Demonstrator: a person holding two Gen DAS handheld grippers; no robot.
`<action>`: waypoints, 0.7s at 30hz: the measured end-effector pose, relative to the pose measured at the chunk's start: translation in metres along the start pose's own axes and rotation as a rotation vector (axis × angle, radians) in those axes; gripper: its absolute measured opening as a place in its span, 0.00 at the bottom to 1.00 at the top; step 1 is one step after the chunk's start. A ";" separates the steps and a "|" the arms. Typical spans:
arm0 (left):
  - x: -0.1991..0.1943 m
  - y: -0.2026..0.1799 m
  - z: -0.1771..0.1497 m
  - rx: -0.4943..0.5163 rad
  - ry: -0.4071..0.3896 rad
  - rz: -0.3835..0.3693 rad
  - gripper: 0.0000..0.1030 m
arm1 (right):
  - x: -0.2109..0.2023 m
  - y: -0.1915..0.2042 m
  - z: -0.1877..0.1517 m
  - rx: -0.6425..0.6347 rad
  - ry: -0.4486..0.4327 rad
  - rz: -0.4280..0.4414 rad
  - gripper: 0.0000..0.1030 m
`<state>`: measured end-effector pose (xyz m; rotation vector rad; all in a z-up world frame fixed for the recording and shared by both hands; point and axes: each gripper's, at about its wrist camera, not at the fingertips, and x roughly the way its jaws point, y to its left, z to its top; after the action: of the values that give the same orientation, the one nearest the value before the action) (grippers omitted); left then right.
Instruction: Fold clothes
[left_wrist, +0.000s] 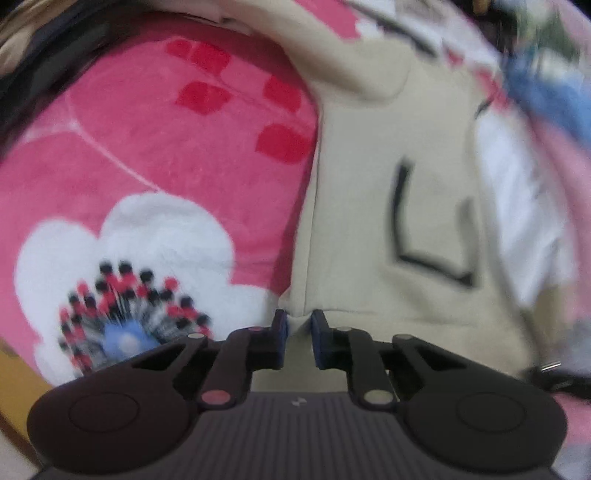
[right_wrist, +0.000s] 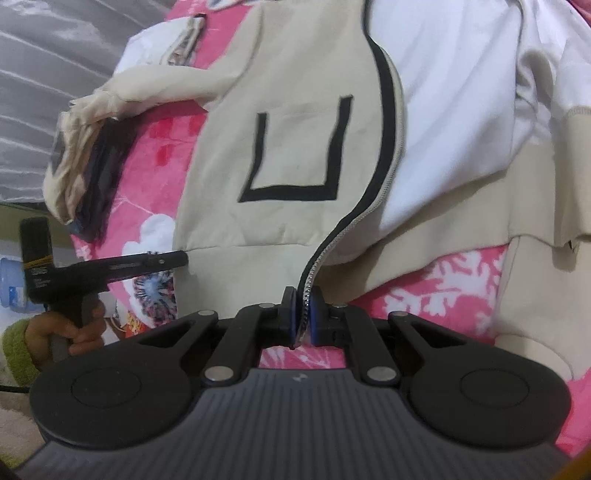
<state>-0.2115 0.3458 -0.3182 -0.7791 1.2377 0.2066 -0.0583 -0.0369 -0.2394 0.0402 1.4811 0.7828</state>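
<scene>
A beige zip jacket (left_wrist: 369, 184) with a black square-pocket outline lies on a pink floral blanket (left_wrist: 166, 147). My left gripper (left_wrist: 299, 325) pinches the jacket's bottom hem corner, with bunched beige cloth between its blue pads. In the right wrist view the same jacket (right_wrist: 295, 129) lies half open and shows its white lining (right_wrist: 443, 110). My right gripper (right_wrist: 303, 317) is shut on the black zipper edge (right_wrist: 384, 110) at the hem. The left gripper (right_wrist: 181, 256) comes in from the left at the other hem corner, held by a hand (right_wrist: 70, 332).
One sleeve (right_wrist: 159, 92) stretches left, and its cuff (right_wrist: 74, 147) drapes over a dark object at the blanket's edge. Grey fabric (right_wrist: 55, 74) hangs behind, and a blue bottle (right_wrist: 11, 280) stands at the far left. A blue item (left_wrist: 546, 99) lies blurred at the upper right.
</scene>
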 end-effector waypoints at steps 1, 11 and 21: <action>-0.015 0.009 0.001 -0.075 -0.009 -0.083 0.13 | -0.007 0.003 0.001 -0.013 -0.008 0.021 0.05; 0.020 0.041 0.002 -0.097 0.069 -0.029 0.14 | 0.018 -0.018 -0.004 0.000 0.071 -0.020 0.05; 0.047 0.026 -0.030 0.067 0.156 0.110 0.43 | 0.053 -0.026 -0.017 -0.051 0.145 -0.112 0.06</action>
<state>-0.2326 0.3331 -0.3744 -0.6794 1.4295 0.1954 -0.0674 -0.0385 -0.3001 -0.1395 1.5850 0.7450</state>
